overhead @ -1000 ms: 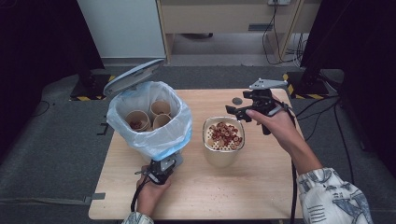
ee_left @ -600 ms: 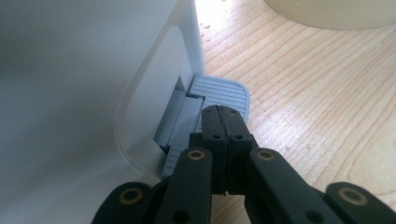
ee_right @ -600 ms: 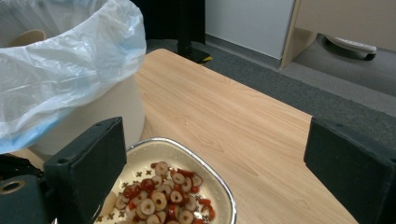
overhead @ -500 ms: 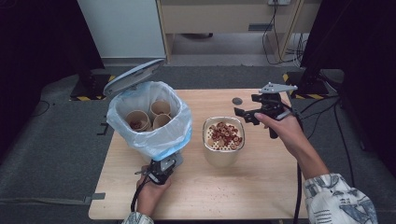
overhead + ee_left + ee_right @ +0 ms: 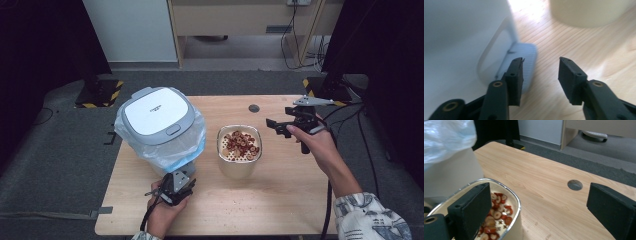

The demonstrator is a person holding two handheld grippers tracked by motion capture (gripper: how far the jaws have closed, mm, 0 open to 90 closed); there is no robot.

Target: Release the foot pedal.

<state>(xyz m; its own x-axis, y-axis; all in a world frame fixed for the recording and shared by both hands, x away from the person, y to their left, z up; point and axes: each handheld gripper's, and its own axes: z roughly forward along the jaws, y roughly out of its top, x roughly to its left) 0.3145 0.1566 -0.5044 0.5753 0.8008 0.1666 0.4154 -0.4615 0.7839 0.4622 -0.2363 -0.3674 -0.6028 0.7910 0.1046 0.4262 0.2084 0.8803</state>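
A white pedal bin (image 5: 155,112) lined with a pale blue bag (image 5: 192,145) stands at the table's left, its lid down. My left gripper (image 5: 175,187) sits low at the bin's near foot. Its jaws have just been opening and stand open (image 5: 540,60) with nothing between them. The bin's pedal (image 5: 527,56) lies just beside the left jaw. A cream container (image 5: 237,170) holding red and brown pieces stands mid-table. My right gripper (image 5: 276,125) hovers to its right, open (image 5: 540,191), with the container's rim (image 5: 517,198) by its left jaw.
The wooden table (image 5: 280,200) has a round cable hole (image 5: 254,108) behind the container. Cables trail off the right side. A pale cabinet (image 5: 240,20) stands on the grey floor beyond the table.
The bin's lid has dropped from raised to shut. My left gripper has opened at the pedal. My right gripper has moved right and lower, away from above the container.
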